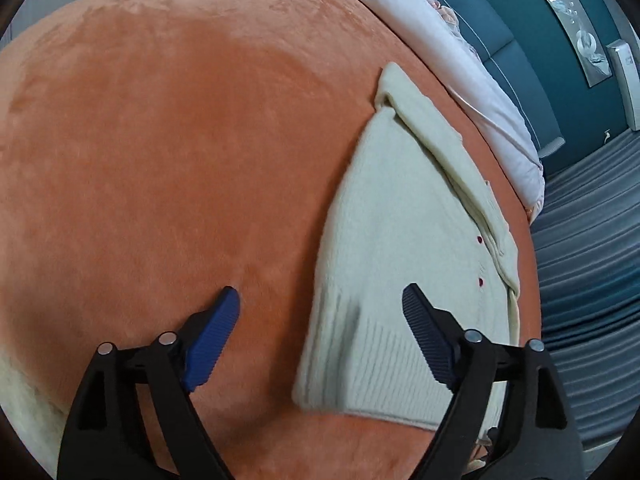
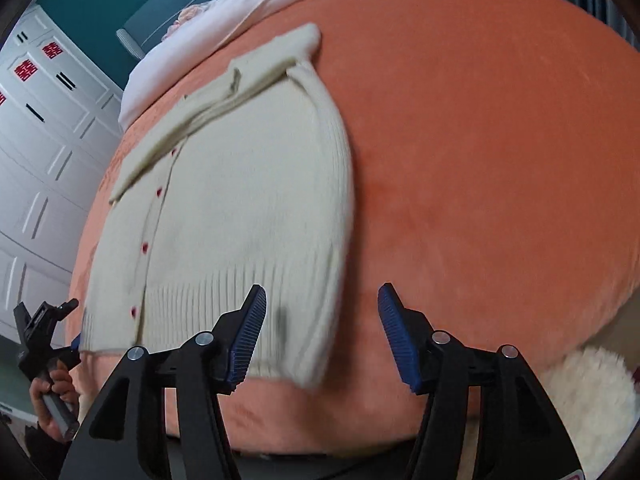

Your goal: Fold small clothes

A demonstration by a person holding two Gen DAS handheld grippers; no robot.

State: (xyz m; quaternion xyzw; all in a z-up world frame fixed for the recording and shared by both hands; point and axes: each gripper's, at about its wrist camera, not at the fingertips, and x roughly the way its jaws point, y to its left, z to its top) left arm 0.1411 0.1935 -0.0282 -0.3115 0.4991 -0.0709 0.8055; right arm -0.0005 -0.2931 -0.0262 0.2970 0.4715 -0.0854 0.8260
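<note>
A small cream knit cardigan (image 1: 404, 264) with red buttons lies flat on the orange plush bed cover (image 1: 160, 160), sleeves folded across its upper part. It also shows in the right wrist view (image 2: 240, 208). My left gripper (image 1: 320, 304) is open, its jaws straddling the cardigan's ribbed hem corner just above the fabric. My right gripper (image 2: 322, 304) is open, its jaws straddling the hem's other corner, with the left pad over the knit. The left gripper (image 2: 44, 332) and the hand holding it show at the right wrist view's lower left. Neither holds anything.
A pale pink quilt (image 1: 472, 72) lies along the far edge of the bed cover. A teal headboard wall (image 1: 520, 12) stands behind it. White wardrobe doors (image 2: 44, 152) stand beside the bed. A white fluffy rug (image 2: 588, 396) lies on the floor at the bed's corner.
</note>
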